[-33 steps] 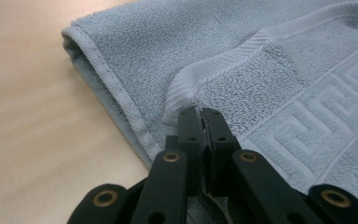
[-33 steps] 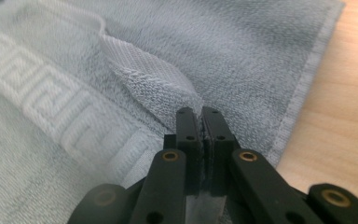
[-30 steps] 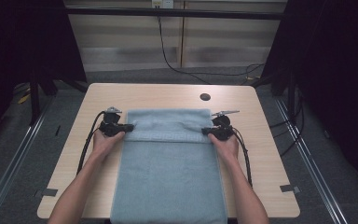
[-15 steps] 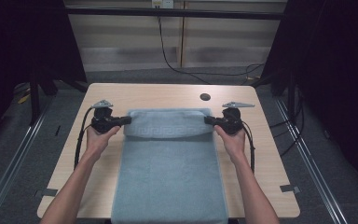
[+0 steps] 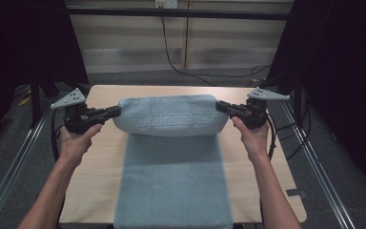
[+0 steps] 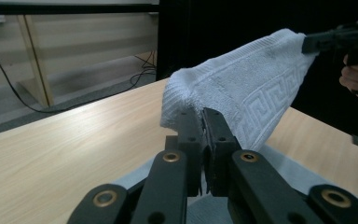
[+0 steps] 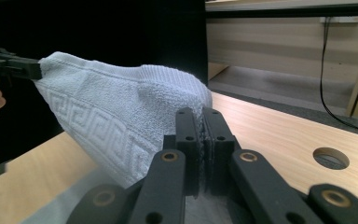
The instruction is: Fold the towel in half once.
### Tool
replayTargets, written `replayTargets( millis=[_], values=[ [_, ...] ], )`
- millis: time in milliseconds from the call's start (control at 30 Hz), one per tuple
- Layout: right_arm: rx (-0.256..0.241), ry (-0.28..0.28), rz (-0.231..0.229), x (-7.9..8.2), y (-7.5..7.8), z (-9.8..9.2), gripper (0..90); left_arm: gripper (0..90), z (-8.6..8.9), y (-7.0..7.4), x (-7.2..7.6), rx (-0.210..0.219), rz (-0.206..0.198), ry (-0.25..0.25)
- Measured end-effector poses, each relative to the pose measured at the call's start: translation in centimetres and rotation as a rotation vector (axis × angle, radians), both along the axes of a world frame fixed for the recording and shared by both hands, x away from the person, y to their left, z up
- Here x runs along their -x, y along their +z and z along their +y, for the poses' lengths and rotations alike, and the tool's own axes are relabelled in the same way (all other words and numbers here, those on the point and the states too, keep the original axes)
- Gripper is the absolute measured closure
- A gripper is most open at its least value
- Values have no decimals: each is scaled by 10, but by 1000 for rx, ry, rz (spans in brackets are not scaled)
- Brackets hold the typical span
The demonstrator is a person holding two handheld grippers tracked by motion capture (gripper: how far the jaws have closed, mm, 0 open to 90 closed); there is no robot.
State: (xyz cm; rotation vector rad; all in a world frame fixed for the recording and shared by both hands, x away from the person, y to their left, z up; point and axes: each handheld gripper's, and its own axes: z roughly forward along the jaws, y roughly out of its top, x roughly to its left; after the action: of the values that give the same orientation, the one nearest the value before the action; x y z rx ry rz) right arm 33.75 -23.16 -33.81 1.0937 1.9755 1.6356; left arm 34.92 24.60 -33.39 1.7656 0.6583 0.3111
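Wooden table (image 5: 100,157), towel (image 5: 171,143) lengthwise toward person, both grippers' fingers apparently pinching far corners.

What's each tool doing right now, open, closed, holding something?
Left tool: closed on the far left corner of the towel, lifted off the table.
Right tool: closed on the towel's far right corner.

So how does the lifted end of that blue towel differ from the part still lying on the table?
The lifted end hangs in the air, stretched between the left tool and the right tool; the lying part rests flat on the table. The lifted end shows a woven key-pattern band; the lying part looks plain. The lifted end bulges and curves; the lying part is smooth. Both are one light blue terry towel.
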Motion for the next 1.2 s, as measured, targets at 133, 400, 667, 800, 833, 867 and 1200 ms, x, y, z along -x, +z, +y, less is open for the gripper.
replayTargets(
  millis=[133,400,667,800,833,867,1200],
  values=[
    [13,24,5,25,15,-2,869,871,-1,4,19,-20,-3,-39],
    [92,48,66,80,-5,-7,865,870,8,-18,58,-46,56,-103],
    [161,70,108,128,-29,2,861,869,5,-49,92,-101,98,-140],
    [186,100,192,141,-60,6,846,862,3,-84,105,-151,147,-130],
    [194,105,212,143,-67,7,844,862,2,-93,106,-158,163,-135],
    [208,107,223,145,-74,7,844,861,2,-101,106,-154,188,-135],
    [272,156,325,168,-124,2,808,839,2,-137,121,-157,278,-160]
  ],
)
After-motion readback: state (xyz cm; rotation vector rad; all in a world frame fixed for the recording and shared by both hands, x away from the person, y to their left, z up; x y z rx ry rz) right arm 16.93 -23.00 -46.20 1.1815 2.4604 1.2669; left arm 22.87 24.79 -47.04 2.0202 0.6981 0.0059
